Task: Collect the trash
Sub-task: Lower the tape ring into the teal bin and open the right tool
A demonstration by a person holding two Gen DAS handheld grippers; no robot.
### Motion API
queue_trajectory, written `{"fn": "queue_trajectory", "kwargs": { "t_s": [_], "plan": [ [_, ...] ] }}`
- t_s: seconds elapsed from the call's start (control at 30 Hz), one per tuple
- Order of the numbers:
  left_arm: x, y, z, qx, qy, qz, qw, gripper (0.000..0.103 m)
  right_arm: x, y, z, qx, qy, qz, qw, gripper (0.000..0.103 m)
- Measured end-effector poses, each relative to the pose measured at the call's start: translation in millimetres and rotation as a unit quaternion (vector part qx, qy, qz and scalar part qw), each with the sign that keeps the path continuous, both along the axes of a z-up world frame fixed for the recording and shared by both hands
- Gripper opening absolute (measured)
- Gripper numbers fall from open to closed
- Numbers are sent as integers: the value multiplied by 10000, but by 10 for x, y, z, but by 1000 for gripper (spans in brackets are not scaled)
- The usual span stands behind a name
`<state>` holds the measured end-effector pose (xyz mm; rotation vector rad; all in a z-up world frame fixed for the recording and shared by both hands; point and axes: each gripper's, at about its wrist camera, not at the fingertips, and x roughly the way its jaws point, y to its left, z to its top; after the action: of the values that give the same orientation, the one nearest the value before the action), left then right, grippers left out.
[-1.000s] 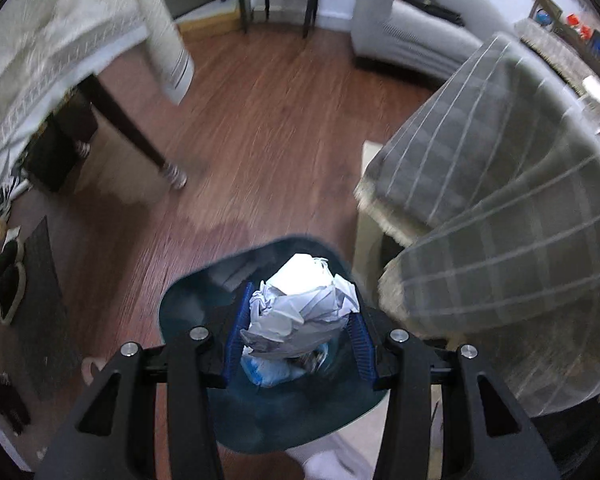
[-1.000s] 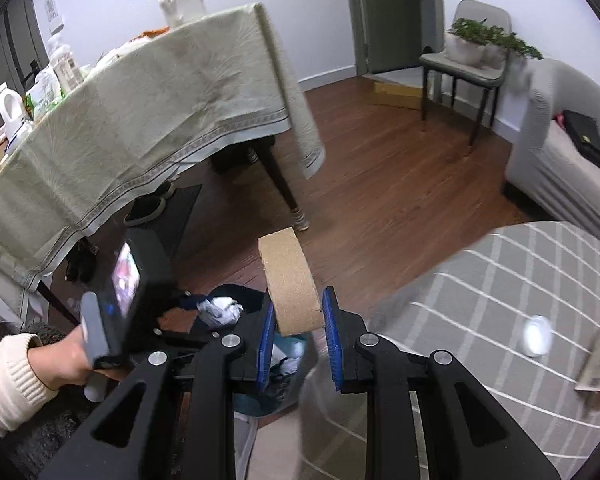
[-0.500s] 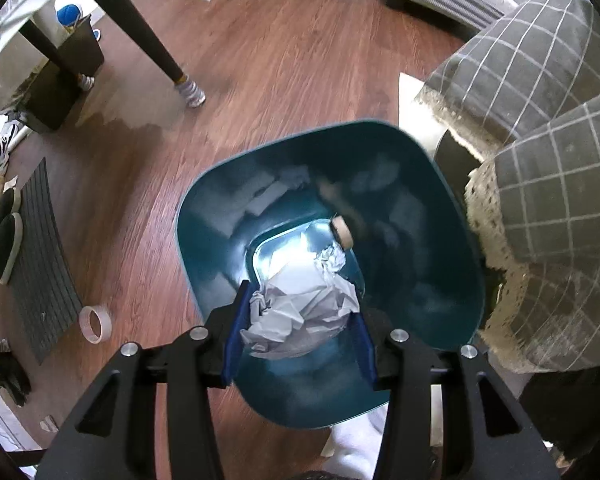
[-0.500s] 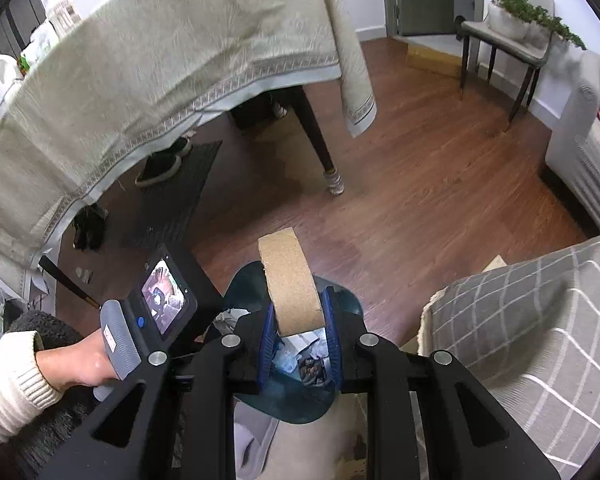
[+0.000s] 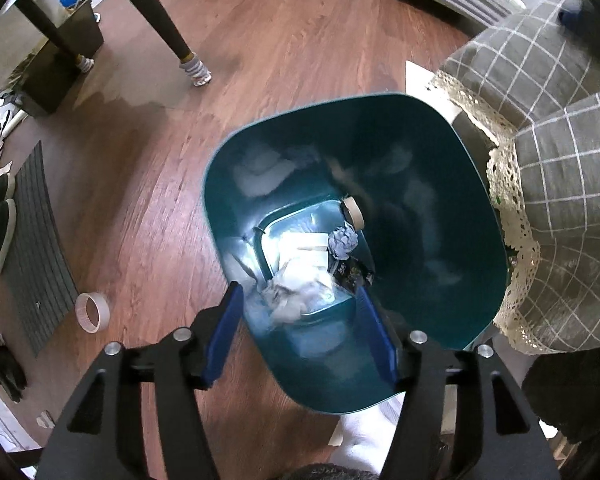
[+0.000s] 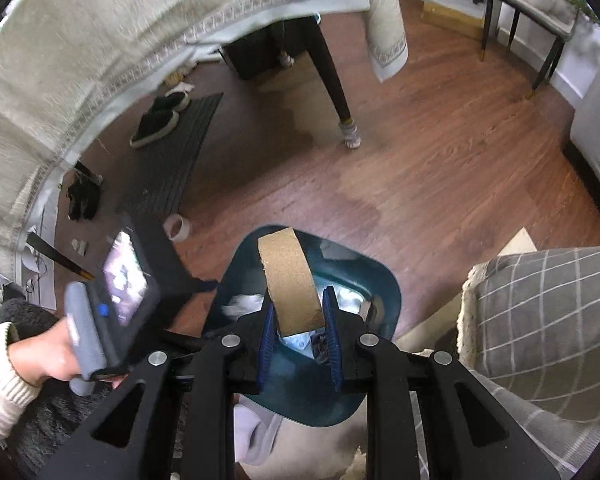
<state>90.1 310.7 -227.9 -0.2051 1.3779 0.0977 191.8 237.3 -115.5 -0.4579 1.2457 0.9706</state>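
A teal trash bin (image 5: pixel 480 216) stands on the wood floor; it also shows in the right wrist view (image 6: pixel 388 304). My left gripper (image 5: pixel 304 328) is open above the bin. A crumpled white paper ball (image 5: pixel 296 292) lies blurred inside the bin below it, among other scraps, a small grey paper ball (image 5: pixel 343 242) and a cardboard tube (image 5: pixel 354 211). My right gripper (image 6: pixel 298 336) is shut on a brown cardboard tape roll (image 6: pixel 290 284), held upright over the bin. The left gripper's handle (image 6: pixel 112 300) shows at left in the right wrist view.
A checked grey cloth with lace edge (image 5: pixel 560 184) hangs right of the bin. A tape roll (image 5: pixel 93 312) lies on the floor at left, next to a dark mat (image 5: pixel 36 248) with slippers. A table leg (image 6: pixel 334 92) and hanging tablecloth (image 6: pixel 100 40) stand behind.
My left gripper has opened and the crumpled paper ball has dropped into the bin. My right gripper has moved down over the bin with the cardboard roll.
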Motion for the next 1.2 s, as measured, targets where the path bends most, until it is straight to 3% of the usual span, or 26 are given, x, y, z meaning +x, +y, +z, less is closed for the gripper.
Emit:
{"fn": "queue_trajectory", "kwargs": {
  "t_s": [0.33, 0.43, 0.73, 0.9, 1.1, 1.2],
  "plan": [
    [-69, 144, 282, 60, -432, 141, 9989, 63, 1, 96, -347, -234, 253, -82, 9994, 23],
    [-77, 138, 458, 291, -659, 182, 9972, 58, 14, 63, -537, -369, 374, -136, 9985, 23],
    [-41, 103, 992, 375, -1470, 350, 9878, 49, 37, -25, -884, -756, 503, -210, 9956, 23],
    [-27, -84, 1403, 641, -2079, 313, 9756, 43, -31, -73, -1152, -1066, 674, -172, 9919, 23],
    [2, -306, 1943, 665, -2776, 218, 9582, 40, -234, -36, -1320, -1291, 689, 106, 9892, 23],
    [30, -406, 2021, 605, -2835, 102, 9570, 35, -275, -41, -1388, -1349, 738, 141, 9880, 23]
  ]
}}
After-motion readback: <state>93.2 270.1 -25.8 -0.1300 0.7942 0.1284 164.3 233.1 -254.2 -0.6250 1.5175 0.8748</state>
